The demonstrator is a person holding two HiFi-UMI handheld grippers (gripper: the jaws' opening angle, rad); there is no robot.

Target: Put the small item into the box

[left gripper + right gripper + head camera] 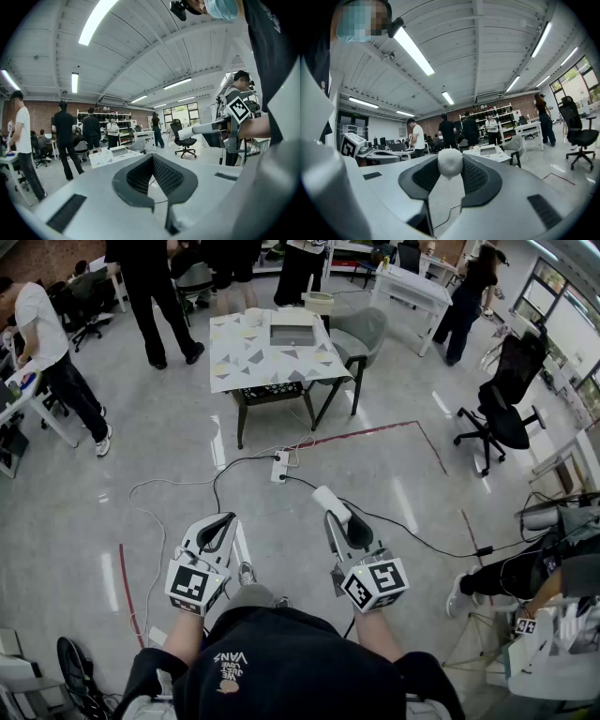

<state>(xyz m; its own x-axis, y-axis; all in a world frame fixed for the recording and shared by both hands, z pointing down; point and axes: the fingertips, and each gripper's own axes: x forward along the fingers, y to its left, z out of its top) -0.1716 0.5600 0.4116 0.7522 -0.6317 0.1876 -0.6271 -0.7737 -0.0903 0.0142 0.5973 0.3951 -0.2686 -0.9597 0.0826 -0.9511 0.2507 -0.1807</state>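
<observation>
The small item (330,501) is a white, soft-looking lump. It is pinched at the tips of my right gripper (337,514), which is shut on it. In the right gripper view the white item (450,162) sits between the dark pads (478,178). My left gripper (225,521) is held beside it at the left, shut with nothing in it; its pads (164,176) meet at the tip. The box (292,334) is a shallow grey tray. It lies on the patterned table (239,362) a few steps ahead, also visible as the box (489,150) far beyond the jaws.
A power strip (279,466) and cables (412,535) lie on the floor between me and the table. A grey chair (364,332) stands at the table's right, a black office chair (506,413) further right. Several people stand behind; one sits at the right (525,577).
</observation>
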